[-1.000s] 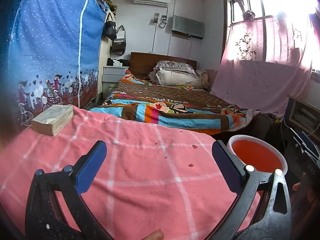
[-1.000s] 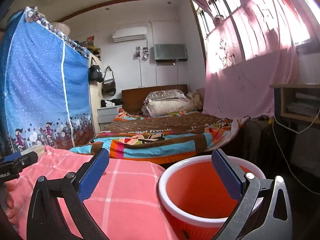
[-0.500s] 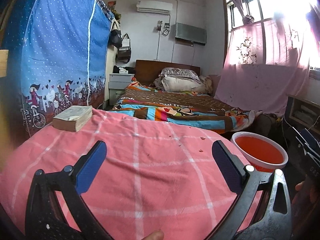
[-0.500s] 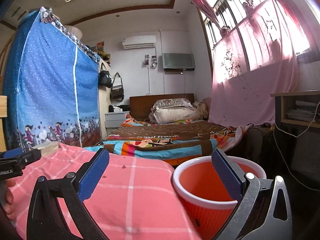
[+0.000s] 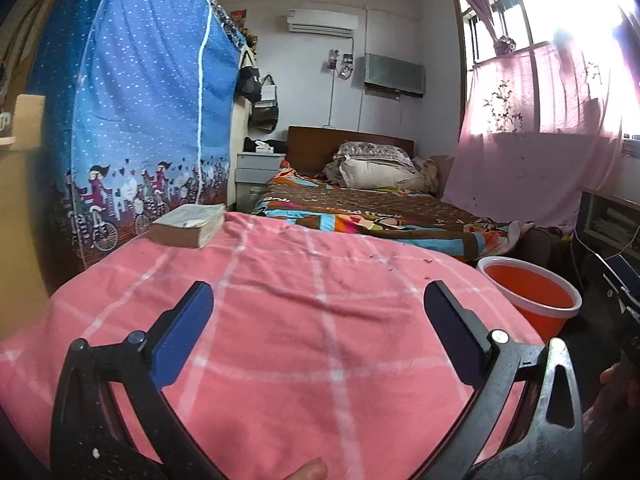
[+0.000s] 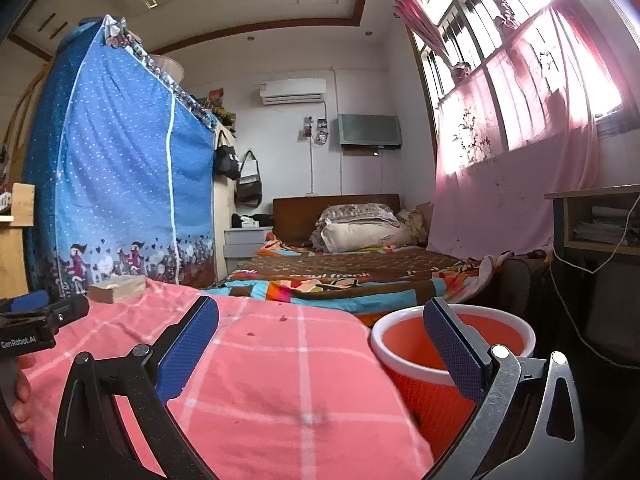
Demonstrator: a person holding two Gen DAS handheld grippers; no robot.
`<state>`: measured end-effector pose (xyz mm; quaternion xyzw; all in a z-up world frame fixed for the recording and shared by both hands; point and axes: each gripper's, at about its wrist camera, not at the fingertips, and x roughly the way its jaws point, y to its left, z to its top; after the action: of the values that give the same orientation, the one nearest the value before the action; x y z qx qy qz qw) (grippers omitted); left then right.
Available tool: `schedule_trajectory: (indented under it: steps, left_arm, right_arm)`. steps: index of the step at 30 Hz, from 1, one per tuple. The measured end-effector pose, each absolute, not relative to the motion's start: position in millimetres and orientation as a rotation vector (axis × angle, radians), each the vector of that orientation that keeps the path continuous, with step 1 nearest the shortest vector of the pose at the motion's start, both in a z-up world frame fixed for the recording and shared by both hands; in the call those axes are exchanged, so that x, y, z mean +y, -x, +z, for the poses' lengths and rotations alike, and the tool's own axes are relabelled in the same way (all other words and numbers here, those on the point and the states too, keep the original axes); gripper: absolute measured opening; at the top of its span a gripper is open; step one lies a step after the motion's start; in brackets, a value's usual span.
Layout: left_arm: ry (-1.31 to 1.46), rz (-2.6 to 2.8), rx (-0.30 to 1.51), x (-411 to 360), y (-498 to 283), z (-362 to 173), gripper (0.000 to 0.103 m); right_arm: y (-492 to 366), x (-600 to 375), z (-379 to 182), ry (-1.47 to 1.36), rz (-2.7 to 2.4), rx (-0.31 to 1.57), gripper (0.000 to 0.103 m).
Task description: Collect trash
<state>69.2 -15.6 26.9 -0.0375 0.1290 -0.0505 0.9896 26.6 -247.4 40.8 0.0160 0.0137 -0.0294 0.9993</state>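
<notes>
The left gripper (image 5: 318,304) hangs over the pink checked cloth (image 5: 280,340) with its jaws spread wide and nothing between them; only bare cloth shows in the gap. Ahead of the jaws, toward the far edge of the cloth and a little to the side of the right-hand blue pad, lie a few small dark crumbs (image 5: 427,261), too tiny to say what they are. Beyond the left-hand pad a thick worn book (image 5: 188,226) sits flat near the cloth's far corner. Off past the right-hand pad, below the cloth's edge, stands the red bin (image 5: 532,300) with its white rim.

The right gripper (image 6: 320,330) is also wide apart and holds nothing. Its right-hand pad overlaps the near rim of the bin (image 6: 500,326), whose open mouth sits just behind that pad; whether they touch, I cannot tell. Between the jaws is the cloth (image 6: 280,380), with two small specks (image 6: 284,318) ahead of the gap. The book (image 6: 117,287) lies past the left-hand pad.

Further out are a bed with a patterned blanket (image 5: 360,208) and a blue fabric wardrobe (image 5: 132,120) beyond the book.
</notes>
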Motion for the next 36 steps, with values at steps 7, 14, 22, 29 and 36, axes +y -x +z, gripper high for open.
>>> schedule_trajectory:
  steps: [7, 14, 22, 29, 36]
  left_arm:
    - [0.081, -0.055, 0.246, 6, -53, 18, 0.103]
    - [0.066, -0.041, 0.273, 20, -44, 3, 0.103]
    - [0.06, -0.012, 0.254, 29, -39, -2, 0.103]
    - [0.055, -0.003, 0.249, 34, -38, -6, 0.103]
    - [0.037, -0.006, 0.238, 33, -36, -6, 0.103]
  right_arm:
    - [-19, -231, 34, -0.017, -0.03, 0.045, 0.103]
    - [-13, -217, 24, -0.012, -0.02, 0.069, 0.103]
    - [-10, -207, 15, -0.009, -0.008, 0.092, 0.103]
    - [-15, -200, 11, 0.003, 0.009, 0.099, 0.103]
    - [-17, -197, 10, 0.007, 0.013, 0.11, 0.103]
